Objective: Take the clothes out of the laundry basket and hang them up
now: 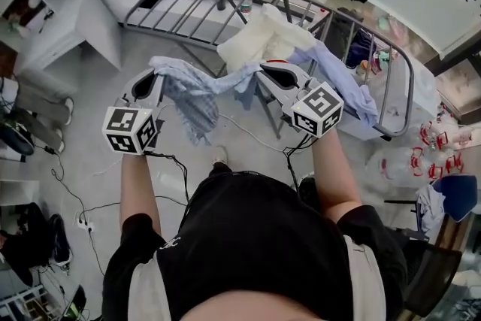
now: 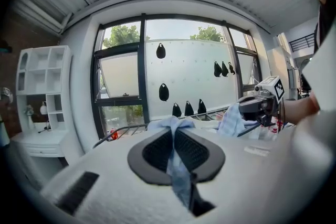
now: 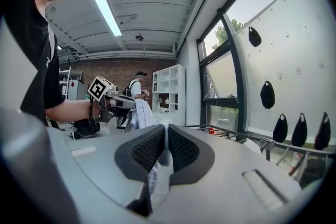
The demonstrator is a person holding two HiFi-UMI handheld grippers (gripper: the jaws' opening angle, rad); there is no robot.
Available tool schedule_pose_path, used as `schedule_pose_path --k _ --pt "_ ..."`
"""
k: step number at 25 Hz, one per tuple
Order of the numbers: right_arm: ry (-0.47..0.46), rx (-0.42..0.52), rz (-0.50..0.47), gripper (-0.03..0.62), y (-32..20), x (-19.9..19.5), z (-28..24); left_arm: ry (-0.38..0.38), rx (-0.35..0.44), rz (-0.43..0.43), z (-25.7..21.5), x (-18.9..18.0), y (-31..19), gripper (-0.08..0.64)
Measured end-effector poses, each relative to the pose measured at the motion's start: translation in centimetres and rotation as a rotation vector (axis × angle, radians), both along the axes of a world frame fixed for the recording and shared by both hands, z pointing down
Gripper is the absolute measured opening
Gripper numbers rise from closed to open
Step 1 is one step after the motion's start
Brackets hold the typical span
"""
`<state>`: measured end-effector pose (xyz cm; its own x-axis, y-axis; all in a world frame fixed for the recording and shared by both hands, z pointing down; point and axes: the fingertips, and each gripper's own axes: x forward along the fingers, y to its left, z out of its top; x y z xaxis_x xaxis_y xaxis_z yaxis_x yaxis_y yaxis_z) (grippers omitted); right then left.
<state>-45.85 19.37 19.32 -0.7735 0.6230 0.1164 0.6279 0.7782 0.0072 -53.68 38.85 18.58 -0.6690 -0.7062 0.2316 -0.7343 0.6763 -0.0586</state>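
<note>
The person stands over a grey floor [image 1: 90, 86] with both bare forearms stretched forward, elbows a little bent, and a hand-held gripper in each hand, held close to level. The left forearm [image 1: 135, 188] runs straight away from the body. The left hand-held gripper [image 1: 156, 76] points toward the far side and a little right, its marker cube [image 1: 129, 130] nearest the person. The right forearm [image 1: 334, 169] angles inward, so the right hand-held gripper [image 1: 264, 70] points far and to the left, toward the other one. A light blue cloth [image 1: 192, 98] is strung between the two, sagging in the middle, with a loose fold hanging below the left hand-held gripper. In the left gripper view the dark ribbed pads are clenched on a bunched edge of this cloth, which runs up between them and spills over their tips. In the right gripper view the pads are likewise pressed together on a thin pale strip of the same cloth. The cloth hangs in the air just on the near side of a grey metal drying rack [image 1: 180, 7] and does not rest on it. A cream cloth [image 1: 259, 37] lies across the rack's middle bars, and a blue garment [image 1: 342, 83] is draped over its right part. A white shelf unit [image 1: 45, 4] stands at the far left.
</note>
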Motion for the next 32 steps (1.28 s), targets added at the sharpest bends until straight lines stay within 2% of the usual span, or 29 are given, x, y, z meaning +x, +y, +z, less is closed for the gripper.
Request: schedule_pose_path --k 7,14,23,32 --pt "-0.030 0.041 -0.047 0.035 3.0 -6.9 -1.9 -0.105 -0.013 -0.060 -4.3 -6.3 3.7 0.019" --pt "-0.066 0.061 -0.001 0.035 3.3 -13.1 -4.1 -0.208 -0.019 -0.053 -10.2 -13.0 5.2 0.018" --pt "-0.069 0.063 0.250 0.035 -0.5 -20.4 -5.8 -0.268 -0.032 0.026 -16.0 -22.7 2.4 0.018" --pt "-0.041 0.107 0.542 0.035 -6.5 -25.9 -6.1 -0.293 -0.041 0.112 -17.8 -31.5 -5.2 0.018"
